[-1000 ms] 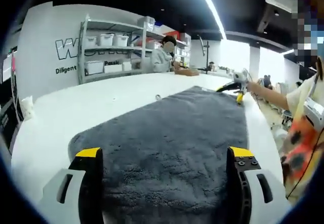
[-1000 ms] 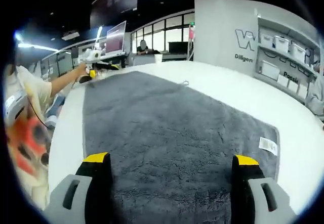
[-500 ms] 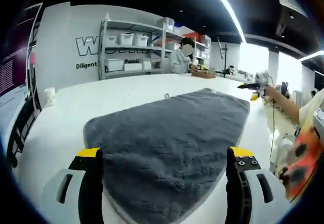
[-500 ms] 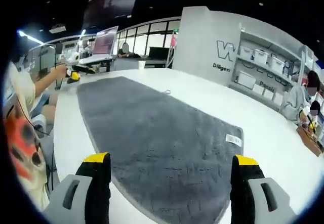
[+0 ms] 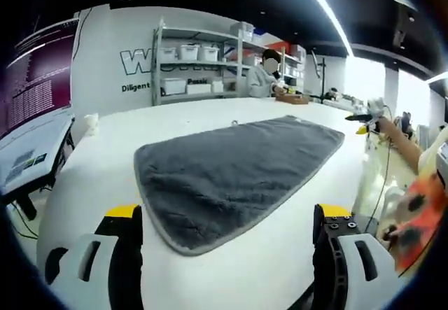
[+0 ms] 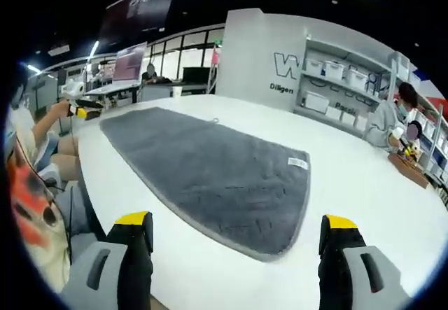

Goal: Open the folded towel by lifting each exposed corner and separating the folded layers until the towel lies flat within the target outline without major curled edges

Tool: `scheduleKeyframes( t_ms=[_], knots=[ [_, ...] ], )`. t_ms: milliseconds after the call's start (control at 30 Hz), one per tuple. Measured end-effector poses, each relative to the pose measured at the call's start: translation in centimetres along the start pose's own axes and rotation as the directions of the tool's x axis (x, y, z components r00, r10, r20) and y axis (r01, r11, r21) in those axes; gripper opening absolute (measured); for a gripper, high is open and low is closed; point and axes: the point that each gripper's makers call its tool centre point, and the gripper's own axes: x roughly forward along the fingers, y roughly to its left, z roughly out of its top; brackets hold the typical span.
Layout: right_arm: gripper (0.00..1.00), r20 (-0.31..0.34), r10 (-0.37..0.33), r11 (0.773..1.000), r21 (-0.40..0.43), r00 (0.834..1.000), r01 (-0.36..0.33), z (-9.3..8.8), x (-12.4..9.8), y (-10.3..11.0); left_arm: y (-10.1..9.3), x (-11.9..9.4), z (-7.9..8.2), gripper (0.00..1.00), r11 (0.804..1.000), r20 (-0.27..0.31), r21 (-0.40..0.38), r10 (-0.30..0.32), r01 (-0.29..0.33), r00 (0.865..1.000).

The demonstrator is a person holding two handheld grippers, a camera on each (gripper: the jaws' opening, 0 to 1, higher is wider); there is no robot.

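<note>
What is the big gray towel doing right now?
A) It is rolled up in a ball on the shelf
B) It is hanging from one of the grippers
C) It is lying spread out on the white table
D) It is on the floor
C: the gray towel lies spread out on the white table, and both the left gripper and the right gripper are open with nothing between their jaws.

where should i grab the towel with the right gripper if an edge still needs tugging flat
Probably the near corner of the towel beside its white label. Come in low from the table's near edge, one jaw sliding under the hem. The towel lies spread flat on the table, so only the thin bound edge offers a lip. The right gripper hangs open just short of it.
</note>
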Motion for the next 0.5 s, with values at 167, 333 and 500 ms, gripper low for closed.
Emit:
scheduleKeyframes(
  t_ms=[167, 333, 500],
  knots=[
    [0.99, 0.0, -0.009, 1.0, -0.004, 1.0, 0.009, -0.5, -1.1, 0.4, -0.7, -1.1, -0.5, 0.99, 1.0, 0.015, -0.008, 0.007, -0.007, 1.0],
    [0.99, -0.013, -0.016, 1.0, -0.015, 1.0, 0.016, -0.7, -1.6, 0.2, -0.7, -1.5, -1.1, 0.99, 1.0, 0.007, -0.015, 0.015, -0.015, 1.0],
    [0.99, 0.015, -0.031, 1.0, -0.002, 0.999, 0.031, 0.3, -1.8, -0.4, -0.7, -1.5, -0.7, 0.99, 1.0, 0.02, -0.021, 0.011, -0.011, 1.0]
  ],
)
